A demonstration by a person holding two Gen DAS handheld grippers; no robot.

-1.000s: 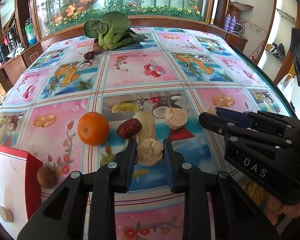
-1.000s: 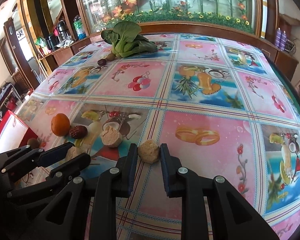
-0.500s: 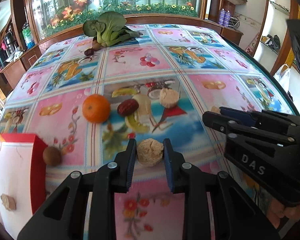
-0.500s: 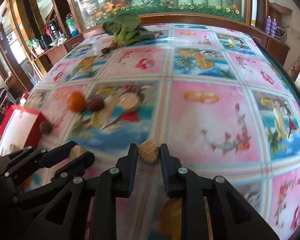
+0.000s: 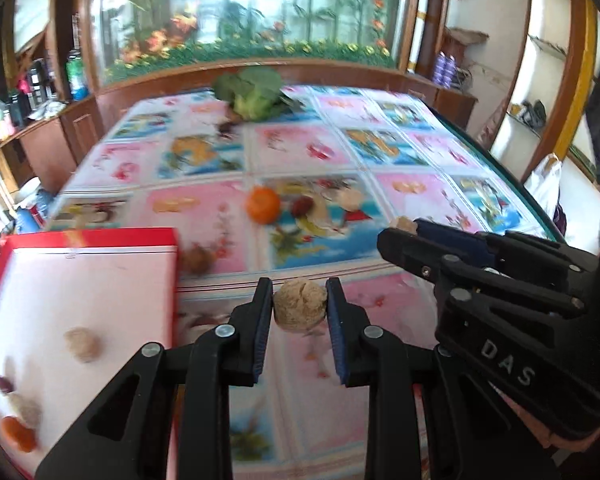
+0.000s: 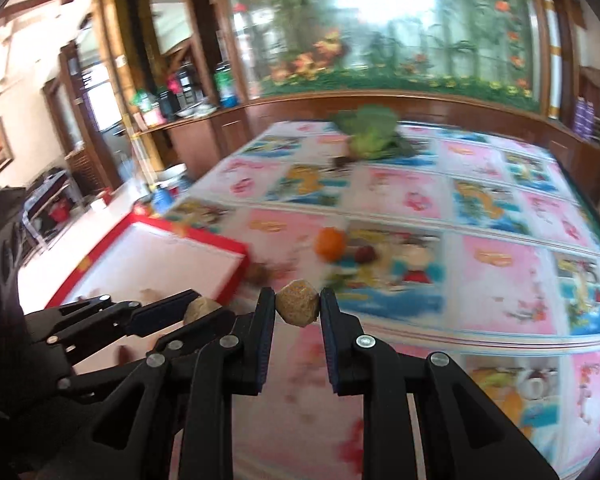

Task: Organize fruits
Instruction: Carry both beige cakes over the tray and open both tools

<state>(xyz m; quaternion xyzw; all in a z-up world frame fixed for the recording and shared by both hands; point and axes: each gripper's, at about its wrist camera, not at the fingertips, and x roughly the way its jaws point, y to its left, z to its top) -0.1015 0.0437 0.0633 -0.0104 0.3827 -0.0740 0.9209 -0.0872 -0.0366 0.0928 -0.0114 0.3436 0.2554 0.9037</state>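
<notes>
My left gripper (image 5: 300, 306) is shut on a tan walnut-like lump (image 5: 300, 307), held above the table just right of the red-rimmed white box (image 5: 79, 292). My right gripper (image 6: 297, 306) is shut on a second tan lump (image 6: 297, 303); it shows at the right of the left wrist view (image 5: 400, 232). The box holds another tan lump (image 5: 82, 345) and several small fruits near its front left corner (image 5: 17, 420). On the table lie an orange (image 5: 263, 205), a red date (image 5: 302, 207), a tan lump (image 5: 350, 199) and a brown round fruit (image 5: 195, 261) by the box.
A green leafy vegetable (image 5: 255, 94) with small dark fruits beside it lies at the table's far end. The fruit-print tablecloth (image 5: 420, 152) covers the table. Wooden cabinets and a glass wall stand beyond. The right table edge drops off near a white bag (image 5: 546, 180).
Both grippers have lifted and pulled back toward the near left with their lumps. The red box now fills the left of both views, and the orange and date look farther away.
</notes>
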